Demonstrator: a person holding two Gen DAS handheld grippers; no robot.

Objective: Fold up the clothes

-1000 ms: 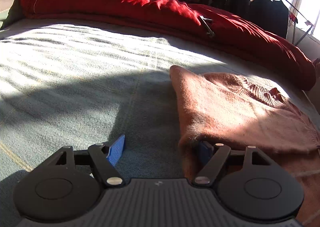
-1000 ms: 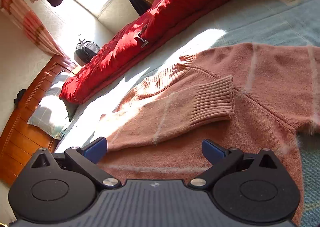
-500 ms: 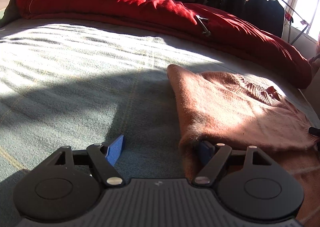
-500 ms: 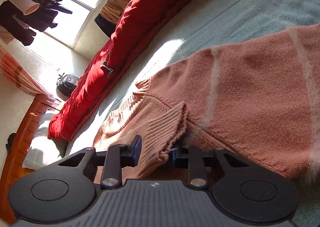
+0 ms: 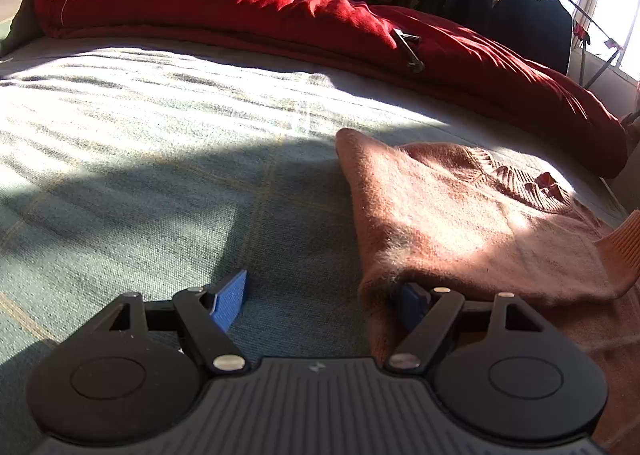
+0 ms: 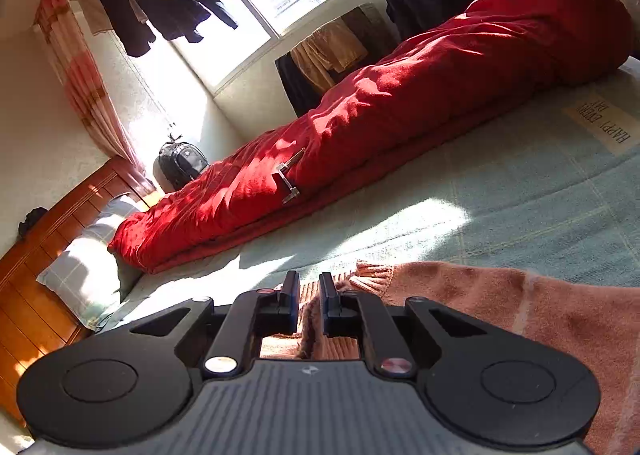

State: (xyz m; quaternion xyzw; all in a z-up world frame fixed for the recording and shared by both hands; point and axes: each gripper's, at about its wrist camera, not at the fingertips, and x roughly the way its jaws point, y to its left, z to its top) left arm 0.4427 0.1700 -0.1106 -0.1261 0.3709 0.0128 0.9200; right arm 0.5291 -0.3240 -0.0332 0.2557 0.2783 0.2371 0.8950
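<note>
Only the right wrist view shows the right gripper (image 6: 309, 297): jaws have just been closing & now pinch the ribbed cuff (image 6: 316, 319) of the pink sweater (image 6: 560, 319), knit bunched between the pads, sleeve trailing off to the right above the bed (image 6: 500, 207). Same view alone shows a printed label (image 6: 604, 127) on the bedcover, a wooden headboard (image 6: 52, 255) w/ a pillow (image 6: 84, 267) at left, a curtain (image 6: 80, 67) & dark clothes hung on a rail (image 6: 168, 3) by the window.

Left wrist view gives what that one can't: the sweater's body (image 5: 460, 215) lying flat on the greenish bedcover (image 5: 160, 175), ribbed neckline (image 5: 516, 179) toward the far side, half in sun, half in shadow. Left gripper (image 5: 320, 299) is spread wide; its left pad (image 5: 230, 301) rests bare on the bedcover, its right pad (image 5: 412, 301) is tucked under the sweater's near folded edge, so it grips nothing. An orange ribbed bit, prob. the lifted cuff, pokes in at the right edge (image 5: 624, 247).

Both views show the red duvet (image 5: 280, 15) rolled along the far side of the bed w/ a metal clamp (image 5: 408, 49) on it, & a dark backpack (image 6: 182, 163) beyond its end.

No containers visible in either view.
</note>
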